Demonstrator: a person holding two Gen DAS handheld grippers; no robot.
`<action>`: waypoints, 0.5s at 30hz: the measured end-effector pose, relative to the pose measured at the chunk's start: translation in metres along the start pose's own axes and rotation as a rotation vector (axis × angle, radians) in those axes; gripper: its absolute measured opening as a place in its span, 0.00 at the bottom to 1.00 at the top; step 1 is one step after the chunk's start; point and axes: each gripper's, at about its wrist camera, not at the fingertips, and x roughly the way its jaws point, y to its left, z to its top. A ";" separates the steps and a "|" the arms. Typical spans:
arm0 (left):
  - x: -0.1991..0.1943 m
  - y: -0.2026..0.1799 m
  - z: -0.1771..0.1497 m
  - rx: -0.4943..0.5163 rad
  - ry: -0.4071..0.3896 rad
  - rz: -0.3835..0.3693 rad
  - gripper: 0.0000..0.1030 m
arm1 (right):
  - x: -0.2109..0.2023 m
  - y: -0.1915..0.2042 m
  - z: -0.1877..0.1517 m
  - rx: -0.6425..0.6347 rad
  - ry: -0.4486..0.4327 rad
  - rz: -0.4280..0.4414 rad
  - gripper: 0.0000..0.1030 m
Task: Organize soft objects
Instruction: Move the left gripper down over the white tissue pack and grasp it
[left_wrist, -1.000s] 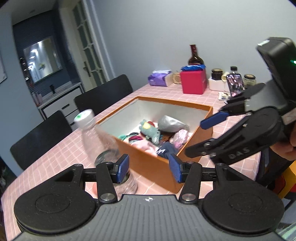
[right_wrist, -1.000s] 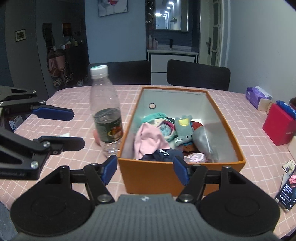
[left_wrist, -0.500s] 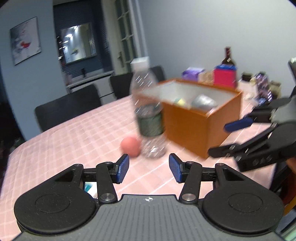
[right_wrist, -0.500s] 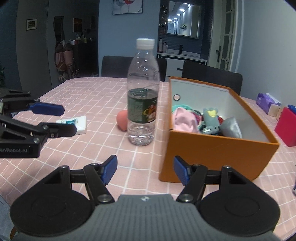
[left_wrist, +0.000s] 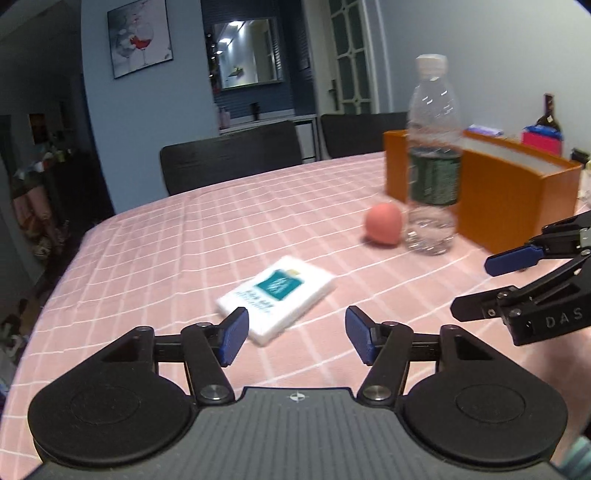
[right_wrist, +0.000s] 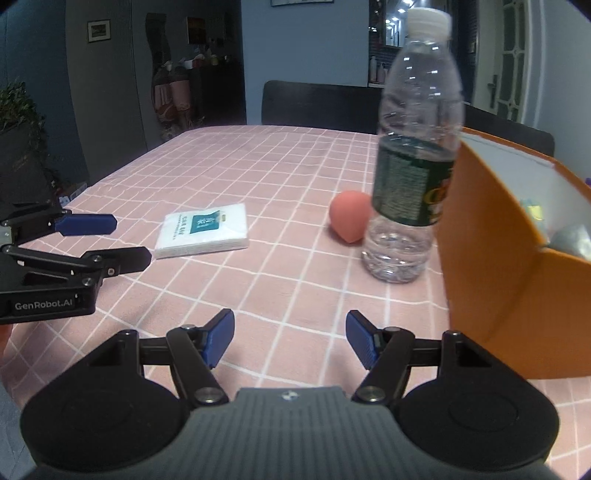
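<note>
A white tissue pack (left_wrist: 277, 295) with a teal label lies flat on the pink checked tablecloth, just ahead of my left gripper (left_wrist: 297, 338). The left jaws are opening and nothing is between them. A pink soft ball (left_wrist: 384, 223) rests beside a clear water bottle (left_wrist: 432, 177), in front of the orange box (left_wrist: 517, 192). My right gripper (right_wrist: 290, 339) hovers open and empty over bare cloth, short of the ball (right_wrist: 349, 216) and the bottle (right_wrist: 413, 166). The box (right_wrist: 498, 277) holds soft things (right_wrist: 569, 236), mostly hidden by its wall. The tissue pack (right_wrist: 203, 230) lies beyond the left gripper (right_wrist: 129, 240).
Black chairs (left_wrist: 229, 158) stand along the table's far side. A dark bottle (left_wrist: 548, 118) and a red box (left_wrist: 541, 142) sit behind the orange box. The table edge (left_wrist: 74, 258) curves away on the left.
Both grippers swung left, away from the orange box, and sank toward the tabletop. The tissue pack came into the left wrist view. The left jaws spread wider.
</note>
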 end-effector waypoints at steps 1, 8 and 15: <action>0.004 0.002 0.001 0.028 0.010 -0.007 0.74 | 0.005 0.002 0.001 -0.006 0.006 0.000 0.64; 0.037 0.011 0.017 0.273 0.029 -0.113 0.82 | 0.029 0.001 0.020 -0.004 0.030 -0.026 0.64; 0.087 0.035 0.023 0.350 0.120 -0.248 0.82 | 0.043 0.001 0.031 0.000 0.046 -0.015 0.64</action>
